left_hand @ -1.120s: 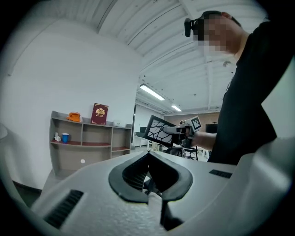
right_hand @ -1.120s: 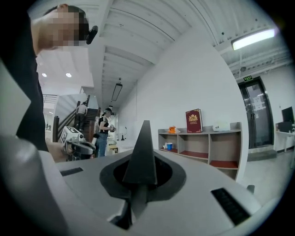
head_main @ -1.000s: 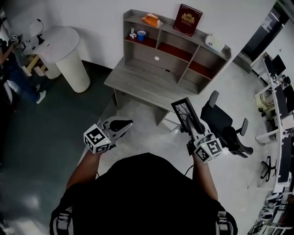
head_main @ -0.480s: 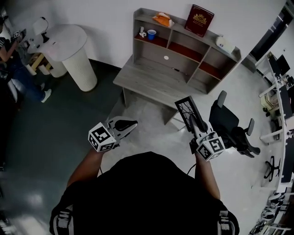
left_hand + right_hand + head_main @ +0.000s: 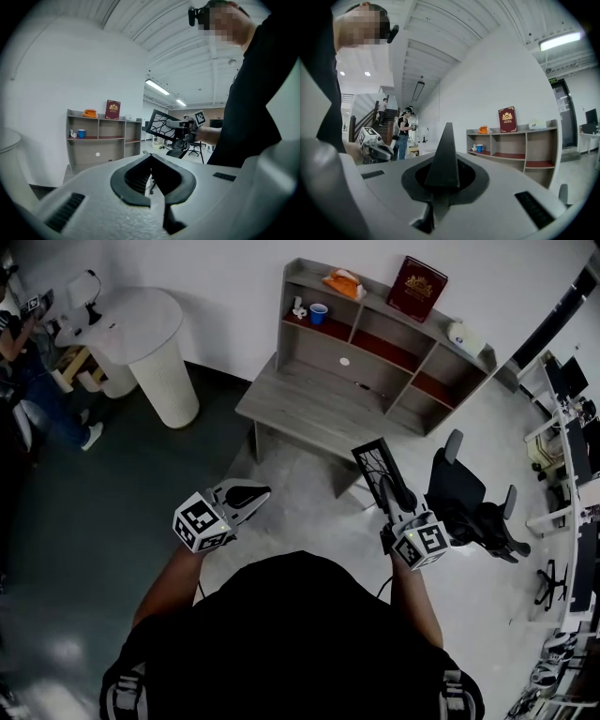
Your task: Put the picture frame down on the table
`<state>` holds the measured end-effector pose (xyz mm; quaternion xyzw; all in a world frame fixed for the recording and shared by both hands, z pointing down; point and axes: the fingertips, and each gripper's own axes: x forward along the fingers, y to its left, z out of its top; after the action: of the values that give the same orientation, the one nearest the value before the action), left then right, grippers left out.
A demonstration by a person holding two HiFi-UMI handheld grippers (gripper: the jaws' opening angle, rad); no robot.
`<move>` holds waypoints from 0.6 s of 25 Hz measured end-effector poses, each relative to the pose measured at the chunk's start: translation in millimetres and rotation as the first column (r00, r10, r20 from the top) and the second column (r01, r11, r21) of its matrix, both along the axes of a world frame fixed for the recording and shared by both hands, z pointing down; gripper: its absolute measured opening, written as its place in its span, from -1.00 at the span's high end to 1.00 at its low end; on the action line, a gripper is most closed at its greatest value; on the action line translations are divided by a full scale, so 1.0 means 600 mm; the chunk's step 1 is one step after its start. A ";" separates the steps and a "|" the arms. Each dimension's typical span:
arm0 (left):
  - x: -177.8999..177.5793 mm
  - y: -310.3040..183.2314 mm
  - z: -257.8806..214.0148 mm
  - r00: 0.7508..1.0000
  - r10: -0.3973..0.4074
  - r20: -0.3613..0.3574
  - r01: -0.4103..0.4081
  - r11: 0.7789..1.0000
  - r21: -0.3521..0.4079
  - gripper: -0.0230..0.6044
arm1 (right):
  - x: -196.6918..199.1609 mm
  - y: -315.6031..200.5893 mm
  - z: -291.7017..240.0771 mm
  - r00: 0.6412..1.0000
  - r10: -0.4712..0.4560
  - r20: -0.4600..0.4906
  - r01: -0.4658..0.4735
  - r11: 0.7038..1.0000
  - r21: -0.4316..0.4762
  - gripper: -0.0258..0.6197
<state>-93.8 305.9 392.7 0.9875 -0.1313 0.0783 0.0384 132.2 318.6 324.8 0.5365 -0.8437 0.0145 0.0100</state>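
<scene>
**Picture frame: carried, not yet set down**

**Item.** Picture frame (image 5: 377, 463), dark rim, with a branching black pattern on a pale panel. It is in the air at the right of the scene, tilted, with its far end pointing toward the furniture ahead. It touches no surface.

**Hold.** Right gripper (image 5: 386, 491): jaws pressed together on the near edge of the frame. The right gripper view shows that edge end-on as a dark wedge rising between them. Left gripper (image 5: 258, 495): jaws closed on each other with nothing between them, held well apart from the frame at the left.

**Surroundings.**
- The grey desk (image 5: 300, 395) stands ahead against the far wall, its top largely bare.
- A shelf unit (image 5: 375, 338) rises at the back of the desk and carries a red book (image 5: 418, 283), a blue cup (image 5: 320, 310) and an orange item (image 5: 343, 282).
- An office chair (image 5: 459, 488) stands just right of the frame.
- A round white table (image 5: 141, 315) stands far left, with a person (image 5: 28, 381) beside it.

**Step in hand.** Judged to be the approach: the frame is gripped but not over any tabletop. The desk looks the likelier target, though the round table cannot be ruled out.

**Next move calls for.** Bring the frame over bare desktop, short of the shelves. Lower it until an edge or face rests, and only then part the right jaws. A narrow pinch on one edge could let the frame swing or tip on release.
</scene>
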 end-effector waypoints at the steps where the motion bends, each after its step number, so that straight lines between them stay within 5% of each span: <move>1: -0.005 -0.003 0.002 1.000 -0.006 0.000 0.006 1.000 -0.005 0.87 | -0.002 -0.002 0.002 1.000 0.003 -0.001 -0.003 1.000 -0.003 0.86; 15: -0.061 -0.010 0.022 0.999 -0.037 0.012 0.037 0.999 -0.037 0.87 | -0.048 -0.014 0.015 1.000 0.002 -0.008 -0.002 1.000 -0.022 0.86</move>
<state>-130.3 299.6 405.9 0.9836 -0.1484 0.0854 0.0574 103.4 310.1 333.6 0.5374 -0.8428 0.0217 0.0193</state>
